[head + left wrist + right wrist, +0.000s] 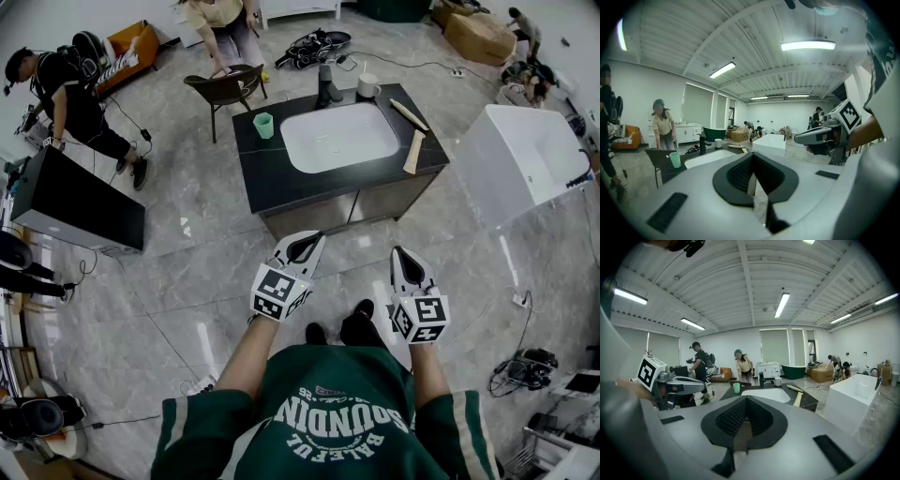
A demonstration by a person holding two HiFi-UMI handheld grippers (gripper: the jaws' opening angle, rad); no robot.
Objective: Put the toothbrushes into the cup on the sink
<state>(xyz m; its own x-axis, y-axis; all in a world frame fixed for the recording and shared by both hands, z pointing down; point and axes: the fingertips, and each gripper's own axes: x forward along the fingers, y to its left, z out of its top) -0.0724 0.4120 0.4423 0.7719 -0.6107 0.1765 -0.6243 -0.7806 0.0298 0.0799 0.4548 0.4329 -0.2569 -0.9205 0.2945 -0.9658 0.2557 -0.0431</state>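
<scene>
Keeping the fingers point(739, 173) of the left gripper point(301, 246) closed tip to tip, with nothing between them. Keeping the fingers point(733, 418) of the right gripper point(402, 255) shut the same way, also empty. Holding both grippers side by side in the lower middle of the head view, over the grey floor point(187, 234), well apart from the dark tabletop point(272, 183) higher in the frame. Seeing the toothbrushes point(413, 152) lying on the right side of that tabletop, just beside the white sink point(339, 136), one slanting toward the upper right corner, the other below it. Seeing the green cup point(263, 125) standing upright at the sink's left, across the basin from the toothbrushes. Noting a white mug point(367, 87) and a black faucet point(326, 86) along the tabletop's top edge, and a brown chair point(225, 89) to their left.
</scene>
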